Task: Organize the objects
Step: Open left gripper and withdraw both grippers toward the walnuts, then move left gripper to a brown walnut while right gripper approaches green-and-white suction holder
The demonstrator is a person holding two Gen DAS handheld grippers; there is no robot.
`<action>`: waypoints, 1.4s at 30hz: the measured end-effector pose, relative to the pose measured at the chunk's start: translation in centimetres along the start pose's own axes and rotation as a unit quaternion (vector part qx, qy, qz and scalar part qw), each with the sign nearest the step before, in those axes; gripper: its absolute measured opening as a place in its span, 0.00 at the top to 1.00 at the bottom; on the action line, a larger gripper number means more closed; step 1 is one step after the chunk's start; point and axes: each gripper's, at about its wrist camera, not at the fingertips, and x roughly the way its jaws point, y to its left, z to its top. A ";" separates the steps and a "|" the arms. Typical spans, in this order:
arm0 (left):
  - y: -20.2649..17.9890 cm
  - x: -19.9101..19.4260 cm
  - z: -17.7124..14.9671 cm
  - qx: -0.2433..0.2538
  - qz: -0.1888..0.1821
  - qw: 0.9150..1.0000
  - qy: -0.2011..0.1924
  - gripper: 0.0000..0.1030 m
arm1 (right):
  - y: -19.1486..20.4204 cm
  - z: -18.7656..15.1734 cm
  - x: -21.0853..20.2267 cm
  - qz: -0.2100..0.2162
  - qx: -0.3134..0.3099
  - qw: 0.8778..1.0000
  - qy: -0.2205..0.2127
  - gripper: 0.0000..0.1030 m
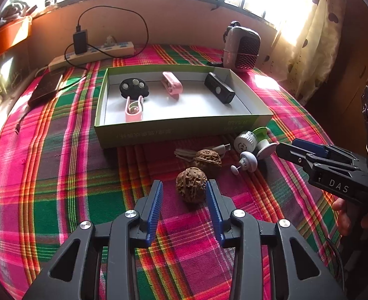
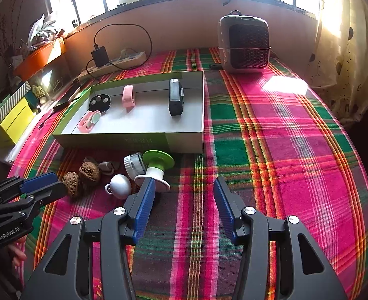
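Left gripper (image 1: pixel 184 195) gaping, nearer walnut (image 1: pixel 190 186) between jaws, untouched, in front of box (image 1: pixel 181 128). Right gripper (image 2: pixel 184 197) gaping, empty, beside spool (image 2: pixel 154 172). Risk: round walnut rolls away if pinched off-centre.

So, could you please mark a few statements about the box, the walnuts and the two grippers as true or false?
1. A walnut lies between the open fingers of the left gripper. True.
2. The box holds nothing. False: it holds two pink clips, a black rectangular device and a black round piece.
3. Both walnuts lie on the plaid cloth outside the box. True.
4. The right gripper is clamped on the green and white spool. False: its fingers are open with only cloth between them.
5. The small heater stands inside the box. False: it stands on the cloth beyond the box.
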 end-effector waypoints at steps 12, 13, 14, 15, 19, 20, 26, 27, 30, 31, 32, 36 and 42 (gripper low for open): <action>-0.5 1.6 0.1 0.000 0.010 1.000 0.017 0.67 | 0.5 -0.6 -0.1 0.013 -0.009 1.000 0.002 0.52; -0.5 1.7 0.2 -0.001 0.010 1.000 0.017 0.67 | 0.5 -0.6 -0.1 0.013 -0.010 1.000 0.003 0.52; -0.4 1.7 0.2 -0.004 0.009 1.000 0.017 0.67 | 0.6 -0.6 0.0 0.013 -0.010 1.000 0.004 0.52; -0.4 1.7 0.2 -0.007 0.008 1.000 0.017 0.67 | 0.6 -0.5 0.1 0.013 -0.011 1.000 0.004 0.52; -0.3 1.7 0.3 -0.011 0.006 1.000 0.016 0.66 | 1.0 -0.3 0.3 0.016 -0.014 1.000 0.002 0.52; -0.3 1.7 0.2 -0.011 0.006 1.000 0.016 0.66 | 1.1 -0.3 0.3 0.019 -0.015 1.000 0.002 0.52; -0.1 1.6 0.3 -0.011 0.016 1.000 0.016 0.66 | 2.2 0.3 0.9 0.019 -0.037 0.999 -0.001 0.52; 0.0 1.6 0.3 -0.012 0.017 1.000 0.016 0.66 | 2.2 0.4 1.1 0.018 -0.037 0.999 0.000 0.52; 0.1 1.6 0.3 -0.013 0.022 1.000 0.016 0.67 | 2.1 0.6 1.5 0.014 -0.035 0.999 0.003 0.52; 0.2 1.6 0.3 -0.014 0.022 1.000 0.016 0.67 | 2.1 0.6 1.6 0.008 -0.037 0.999 0.003 0.52; 0.2 1.6 0.3 -0.014 0.023 1.000 0.016 0.67 | 2.0 0.6 1.6 0.003 -0.039 0.999 0.005 0.52; 0.2 1.7 0.3 -0.014 0.025 0.999 0.016 0.67 | 1.2 0.6 1.9 -0.012 -0.032 0.999 0.009 0.52; 0.2 1.7 0.3 -0.015 0.025 0.999 0.015 0.67 | 0.4 1.0 2.8 -0.016 -0.033 0.999 0.018 0.52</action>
